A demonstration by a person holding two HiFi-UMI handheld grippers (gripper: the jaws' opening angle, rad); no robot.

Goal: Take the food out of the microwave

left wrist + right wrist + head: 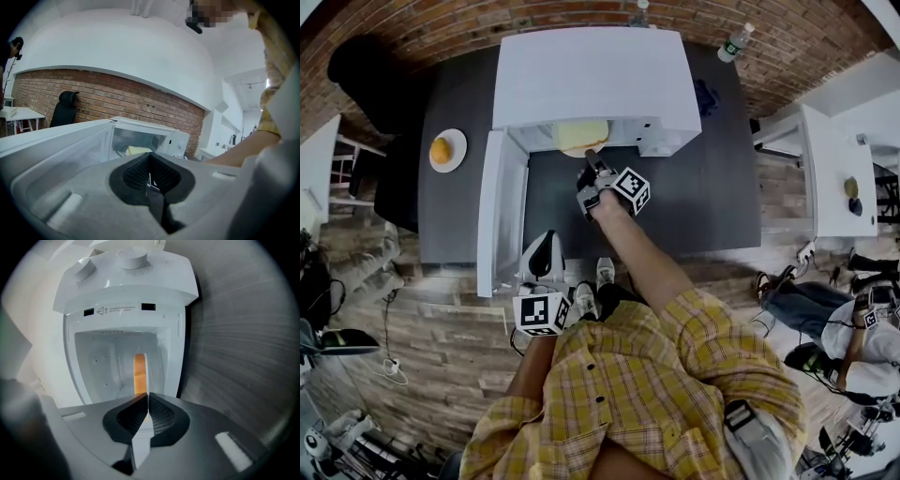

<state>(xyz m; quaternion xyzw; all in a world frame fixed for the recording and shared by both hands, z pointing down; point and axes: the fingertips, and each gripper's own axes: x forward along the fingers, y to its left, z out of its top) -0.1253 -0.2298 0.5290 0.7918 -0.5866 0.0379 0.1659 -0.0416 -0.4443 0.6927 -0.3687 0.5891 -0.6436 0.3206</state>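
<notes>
The white microwave (591,75) stands on a dark table (712,187), its door (502,211) swung open to the left. A plate with pale yellow food (581,137) sits at the oven's mouth. My right gripper (592,157) is shut on the plate's near rim. In the right gripper view the plate (139,373) shows edge-on between the closed jaws of the right gripper (146,399), orange food on it, with the cavity (117,362) behind. My left gripper (546,239) hangs by the door's near end, jaws shut on nothing. The left gripper (150,161) looks toward the microwave (154,136).
A white plate with an orange (447,150) lies on the table left of the microwave. A bottle (733,42) stands at the back right. A white table (825,169) is to the right and a black chair (366,75) at the far left. People sit at lower right (853,328).
</notes>
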